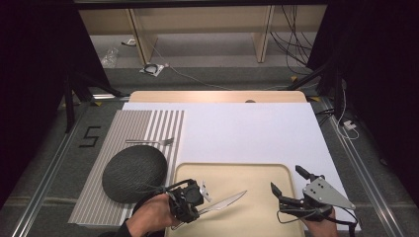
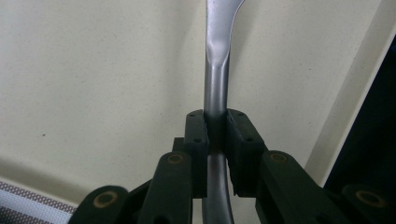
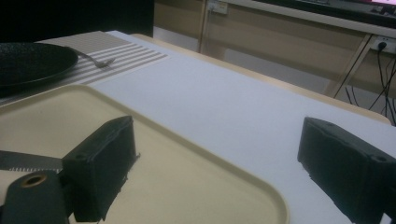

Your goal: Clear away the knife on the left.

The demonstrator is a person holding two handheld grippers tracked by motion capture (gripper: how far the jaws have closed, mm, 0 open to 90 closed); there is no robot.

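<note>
A: The left gripper (image 1: 195, 200) has its jaws clamped on the handle of the shiny steel table knife (image 1: 225, 201), blade towards two o'clock above the cream plastic tray (image 1: 257, 170).

B: Keep it level; the right gripper (image 1: 289, 185) waits, jaws spread and empty.

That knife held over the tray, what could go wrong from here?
The left gripper pinches only the narrow handle of the knife, so it might twist or slip onto the tray. Its serrated blade points toward the open right gripper and could bump it. The dark plate lies close by.
</note>
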